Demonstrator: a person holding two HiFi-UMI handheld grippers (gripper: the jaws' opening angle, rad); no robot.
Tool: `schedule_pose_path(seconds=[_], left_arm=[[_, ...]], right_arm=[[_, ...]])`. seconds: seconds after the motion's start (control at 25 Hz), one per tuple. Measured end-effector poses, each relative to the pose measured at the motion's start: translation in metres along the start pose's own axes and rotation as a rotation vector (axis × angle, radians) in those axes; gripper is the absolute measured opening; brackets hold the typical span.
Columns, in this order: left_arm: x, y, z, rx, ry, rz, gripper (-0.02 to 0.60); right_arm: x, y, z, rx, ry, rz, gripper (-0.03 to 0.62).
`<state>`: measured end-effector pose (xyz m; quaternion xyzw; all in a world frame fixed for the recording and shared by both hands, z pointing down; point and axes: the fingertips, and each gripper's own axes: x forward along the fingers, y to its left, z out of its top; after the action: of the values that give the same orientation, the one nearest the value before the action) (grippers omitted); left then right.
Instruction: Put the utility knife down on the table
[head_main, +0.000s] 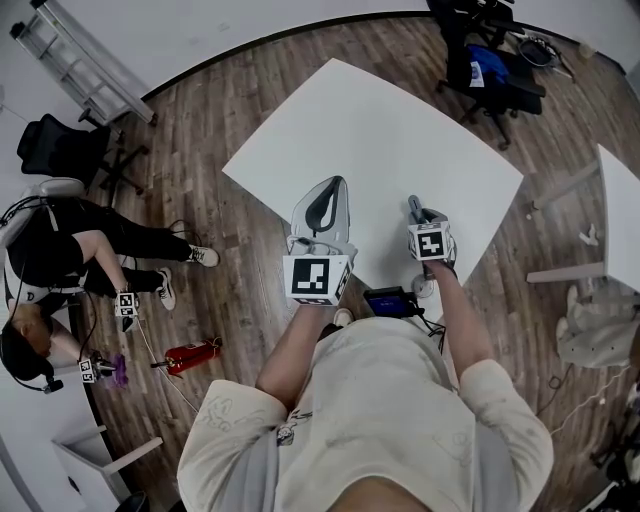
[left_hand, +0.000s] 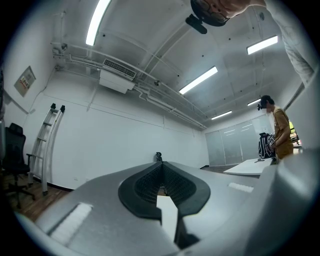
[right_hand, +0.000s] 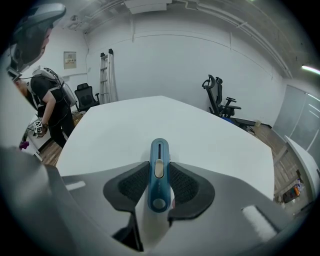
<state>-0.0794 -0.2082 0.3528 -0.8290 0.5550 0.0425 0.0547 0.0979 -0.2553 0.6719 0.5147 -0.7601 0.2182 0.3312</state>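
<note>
A blue utility knife (right_hand: 159, 182) with a pale slider stands upright between the dark pads of my right gripper (right_hand: 159, 167), which is shut on it. Its tip points out over the white table (right_hand: 150, 117). In the head view the right gripper (head_main: 415, 205) hangs over the near edge of the table (head_main: 400, 130), tilted down, and the knife itself is hard to make out. My left gripper (head_main: 333, 182) is held beside it on the left, over the same edge. Its jaws (left_hand: 161, 164) meet at the tips with nothing between them, and it points toward the far wall.
A black office chair (head_main: 490, 60) stands beyond the table's far corner. A second white table (head_main: 620, 220) is at the right. On the left are a seated person (head_main: 60, 250), a dark chair (head_main: 60, 145), a ladder (head_main: 80, 60) and a red extinguisher (head_main: 190, 355) on the wooden floor.
</note>
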Motion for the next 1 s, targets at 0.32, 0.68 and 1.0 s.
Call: schedule_pose_path(seconds=[0.32,0.68,1.0], left_arm=[[-0.0008,-0.0006,0.0001,-0.002,-0.003,0.002,0.018],[-0.0012,-0.0023,-0.0013,-0.003,0.0,0.005,0.018],[-0.0011,-0.0036,-0.0031,-0.009,0.003,0.0,0.018]], right_arm=[[0.0032,0.0015,-0.0002,-0.007,0.007,0.002,0.133],[0.0065,0.0006,-0.0024,-0.018,0.025,0.002,0.133],[0.0075,0.0,-0.0016,-0.01,0.032,0.006,0.133]])
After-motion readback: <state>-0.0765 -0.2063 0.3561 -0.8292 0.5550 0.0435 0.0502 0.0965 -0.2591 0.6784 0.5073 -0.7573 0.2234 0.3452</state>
